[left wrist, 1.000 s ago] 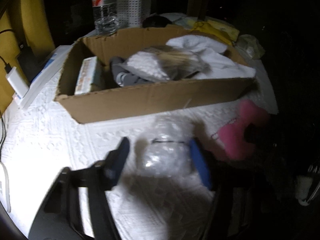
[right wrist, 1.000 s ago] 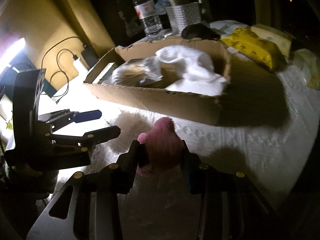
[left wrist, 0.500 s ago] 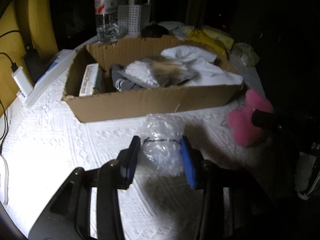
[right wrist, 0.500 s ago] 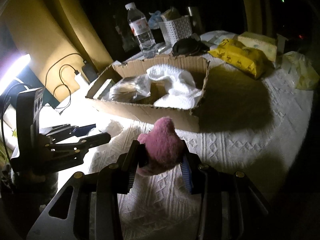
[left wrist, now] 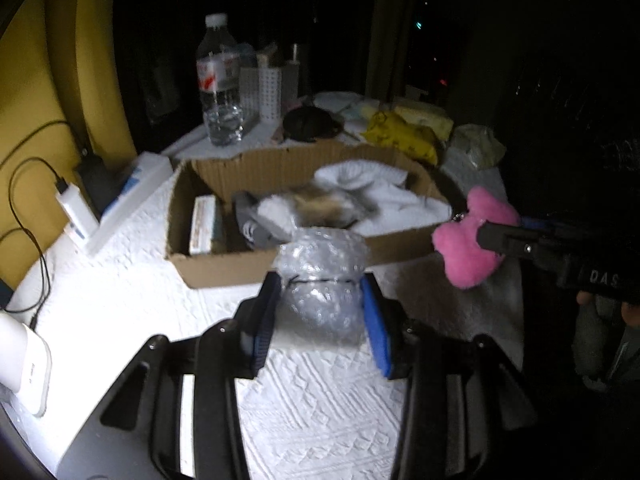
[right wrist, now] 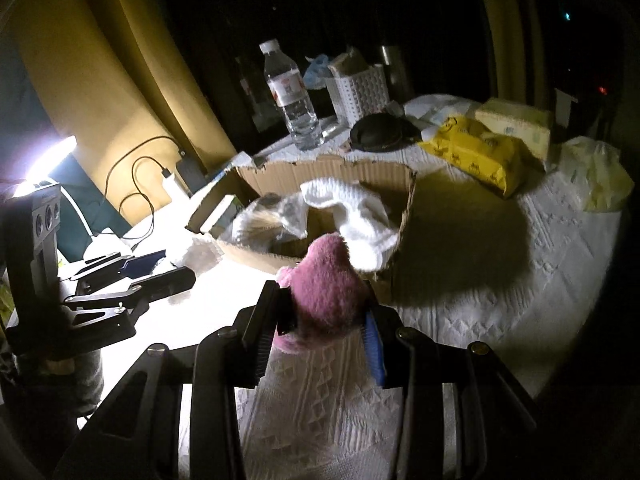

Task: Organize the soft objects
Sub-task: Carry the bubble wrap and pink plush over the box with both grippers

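Note:
My left gripper [left wrist: 322, 312] is shut on a clear bubble-wrap bundle [left wrist: 322, 276] and holds it above the white cloth, just in front of the cardboard box [left wrist: 224, 268]. My right gripper [right wrist: 320, 324] is shut on a pink plush toy [right wrist: 326, 284], held near the box's front right corner; the toy also shows in the left wrist view [left wrist: 468, 240]. The box [right wrist: 404, 216] holds a white knitted cloth [right wrist: 352, 216], a plastic-wrapped item [left wrist: 316, 204], grey fabric and a small carton [left wrist: 204, 224].
A water bottle [right wrist: 292, 104], a white basket [right wrist: 360, 92], a black pouch [right wrist: 380, 132], a yellow pack [right wrist: 480, 152] and a plastic bag [right wrist: 596, 172] lie behind the box. A charger with cable [left wrist: 72, 208] lies at the left. A bright lamp [right wrist: 44, 160] shines far left.
Both grippers have risen and moved toward the box with their loads. The bubble-wrap bundle and the pink toy are off the cloth and closer to the box's front wall.

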Motion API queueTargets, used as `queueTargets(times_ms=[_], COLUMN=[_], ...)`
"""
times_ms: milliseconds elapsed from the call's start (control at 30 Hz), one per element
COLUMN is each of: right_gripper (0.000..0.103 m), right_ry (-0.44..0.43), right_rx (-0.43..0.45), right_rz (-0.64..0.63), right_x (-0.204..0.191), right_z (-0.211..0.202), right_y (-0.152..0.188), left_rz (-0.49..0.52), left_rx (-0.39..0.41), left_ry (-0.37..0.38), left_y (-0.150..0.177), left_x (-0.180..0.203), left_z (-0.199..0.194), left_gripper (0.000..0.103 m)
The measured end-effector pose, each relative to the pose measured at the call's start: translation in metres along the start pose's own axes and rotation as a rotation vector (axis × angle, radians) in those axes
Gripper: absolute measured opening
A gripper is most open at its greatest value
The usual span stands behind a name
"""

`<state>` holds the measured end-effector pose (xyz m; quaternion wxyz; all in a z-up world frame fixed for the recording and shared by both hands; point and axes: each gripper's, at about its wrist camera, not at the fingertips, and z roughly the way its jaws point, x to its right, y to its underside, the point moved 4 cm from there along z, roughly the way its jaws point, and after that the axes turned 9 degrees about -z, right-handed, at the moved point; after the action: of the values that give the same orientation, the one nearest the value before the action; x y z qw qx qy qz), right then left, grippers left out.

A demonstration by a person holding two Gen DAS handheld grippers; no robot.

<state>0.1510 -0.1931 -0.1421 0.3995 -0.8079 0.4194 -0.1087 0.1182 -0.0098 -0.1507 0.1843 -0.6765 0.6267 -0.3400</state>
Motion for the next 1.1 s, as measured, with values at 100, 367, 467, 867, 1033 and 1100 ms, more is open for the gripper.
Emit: queueTargets(times_ms=[100, 367, 467, 867, 1033, 1100], right_gripper=[0.041, 0.041, 0.041, 0.041, 0.041, 0.041], right_ry=[-0.007, -0.001, 0.0, 0.007, 0.008, 0.01], right_rx=[0.013, 0.04, 0.039, 0.037, 0.043, 0.043], right_rz=[-0.005, -0.016, -0.02, -0.034, -0.035, -0.029], right_x=[0.001, 0.009, 0.012, 0.017, 0.021, 0.024], right_z=[-0.002, -0.001, 0.004, 0.036, 0.051, 0.058], right_y=[-0.007, -0.026, -0.032, -0.062, -0.072, -0.075], left_rz=[-0.009, -0.027, -0.027, -0.059, -0.073, -0.075], left_rx=[0.018, 0.049, 0.056, 0.059, 0.05, 0.047], left_ry=[-0.009, -0.022, -0.022, -0.014, -0.016, -0.019], left_y=[-0.007, -0.03, -0.037, -0.063, -0.072, -0.075], left_x=[-0.004, -0.013, -0.013, -0.029, -0.037, -0.041], left_z=[-0.004, -0.003, -0.001, 0.022, 0.037, 0.043], left_gripper=[0.041, 0.042, 0.042, 0.042, 0.042, 0.042])
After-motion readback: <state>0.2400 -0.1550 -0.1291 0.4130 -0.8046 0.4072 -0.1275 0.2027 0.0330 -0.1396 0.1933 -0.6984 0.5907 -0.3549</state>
